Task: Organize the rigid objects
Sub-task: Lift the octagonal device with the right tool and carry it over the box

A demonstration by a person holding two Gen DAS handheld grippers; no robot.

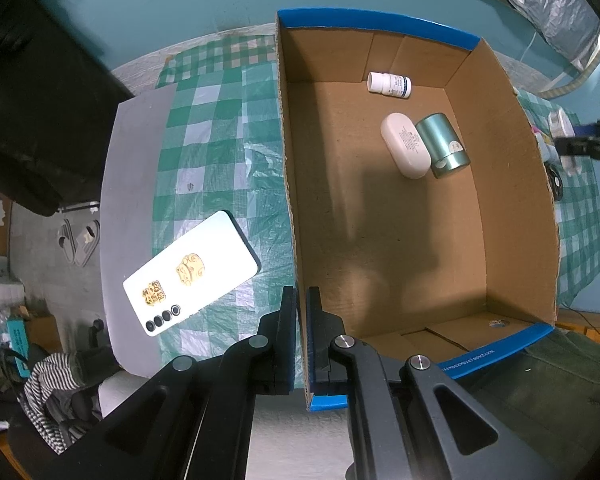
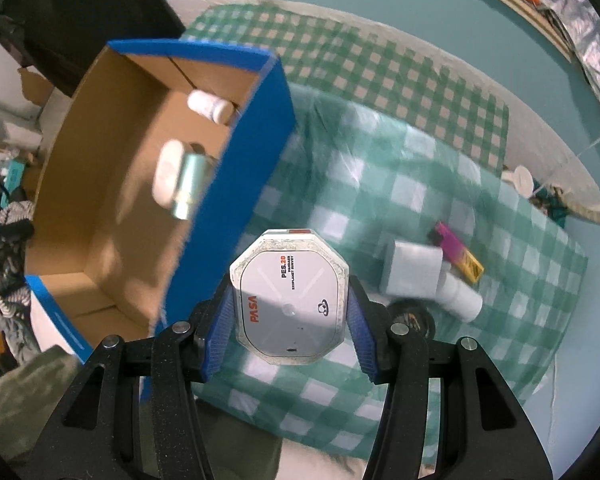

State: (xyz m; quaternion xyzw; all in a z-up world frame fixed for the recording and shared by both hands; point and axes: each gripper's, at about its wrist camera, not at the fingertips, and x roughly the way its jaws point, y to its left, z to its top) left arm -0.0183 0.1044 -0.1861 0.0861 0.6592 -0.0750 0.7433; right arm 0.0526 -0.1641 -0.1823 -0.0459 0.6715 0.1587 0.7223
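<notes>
The left gripper (image 1: 302, 300) was clamped on the near left wall of the cardboard box (image 1: 512, 184), one finger inside and one outside, the jaws drawn nearly together on the thin board. The right gripper (image 2: 288, 304) gripped a white octagonal case (image 2: 290, 298) by two opposite edges, the jaws standing partly apart at the width of the case, both blue pads (image 2: 220, 320) pressed against it. The case hung above the checked cloth (image 2: 400, 168), just right of the box's blue outer wall.

On the cloth left of the box lay a white phone (image 1: 190, 272), back up, with two gold stickers. Inside the box, toward its far end, a white oval case (image 1: 406, 145) lay touching a teal metal cylinder (image 1: 444, 145) on its right. Farther in, at the far wall, a small white bottle (image 1: 389, 84) lay on its side.

On the cloth right of the right gripper were a grey square block (image 2: 414, 270), a white tube (image 2: 462, 298) touching it, a pink and gold stick (image 2: 460, 250) beyond them, and a dark round item (image 2: 414, 316) partly hidden behind the gripper. A white cap (image 2: 520, 178) sat near the far right edge.
</notes>
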